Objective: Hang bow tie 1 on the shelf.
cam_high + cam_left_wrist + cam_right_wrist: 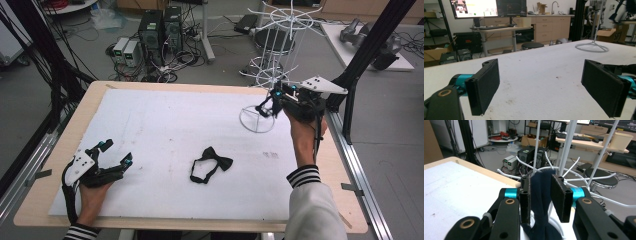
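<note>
- High view first: the right gripper (267, 105) is up at the far right of the table, right against the white wire rack (280, 55) that stands on a ring base at the edge of the white mat (165, 125).
- Right gripper view shows the good stuff: a dark navy cloth item (541, 195), probably another tie but I can't tell for sure, hangs off one of the rack's lower prongs and sits between the two black jaws.
- Those jaws are pretty narrow. The left pad (525, 200) looks like it's touching the cloth, while a sliver of gap shows beside the right pad, so it doesn't look clamped. No real squeeze on the fabric that I can see.
- Black bow tie (210, 164) with its strap looped out lies flat on the mat near the middle, a bit toward the person's side, well apart from both grippers.
- Left gripper (116, 152) rests low at the near left corner of the mat, held in the person's hand with a striped cuff (80, 232) showing.
- Left gripper view has its jaws spread wide with nothing between them, just bare mat, and the rack's ring base (592, 47) way off at the far side.
</note>
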